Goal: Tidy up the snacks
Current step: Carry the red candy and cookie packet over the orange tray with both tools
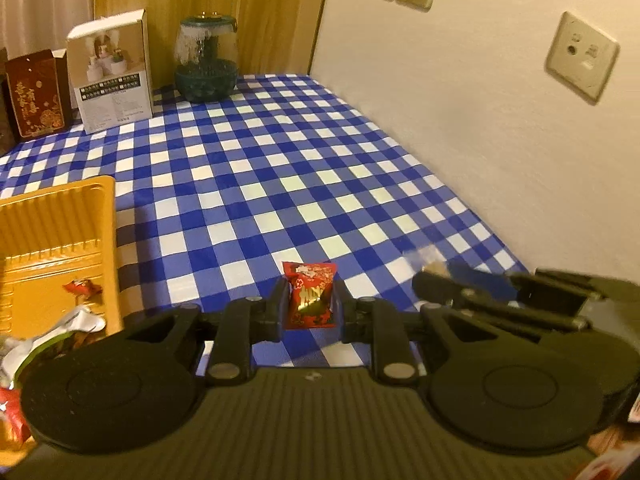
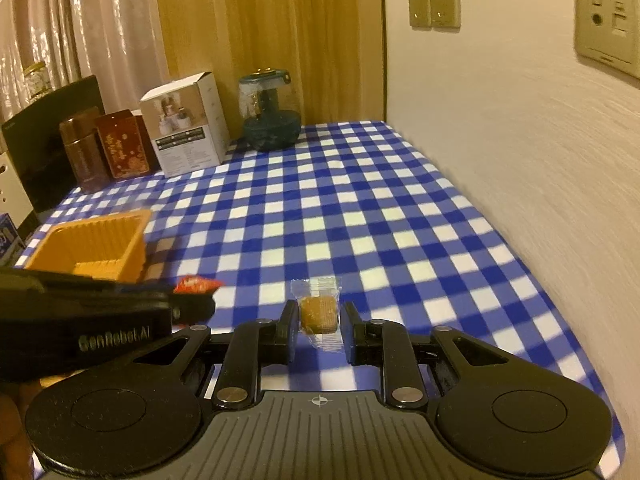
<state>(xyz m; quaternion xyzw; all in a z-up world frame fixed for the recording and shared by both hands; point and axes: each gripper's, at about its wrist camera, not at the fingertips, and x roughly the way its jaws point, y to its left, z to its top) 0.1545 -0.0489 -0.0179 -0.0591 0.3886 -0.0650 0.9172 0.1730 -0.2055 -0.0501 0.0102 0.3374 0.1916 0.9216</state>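
Observation:
My left gripper (image 1: 310,298) is shut on a red snack packet (image 1: 310,294) and holds it above the blue checked tablecloth (image 1: 280,168). My right gripper (image 2: 320,316) is shut on a clear-wrapped brown snack (image 2: 319,312), also above the cloth. A yellow plastic tray (image 1: 56,240) lies at the left with a red wrapped candy (image 1: 82,288) inside; it shows in the right wrist view too (image 2: 92,244). The left gripper (image 2: 192,300) with its red packet (image 2: 196,284) shows at the left of the right wrist view. The right gripper (image 1: 436,280) shows at the right of the left wrist view.
At the table's back stand a white carton (image 1: 112,72), a red box (image 1: 36,96), a brown canister (image 2: 82,148) and a green glass jar (image 1: 206,60). A wall with sockets (image 1: 580,56) borders the right side. Crumpled wrappers (image 1: 52,336) lie near the tray's front.

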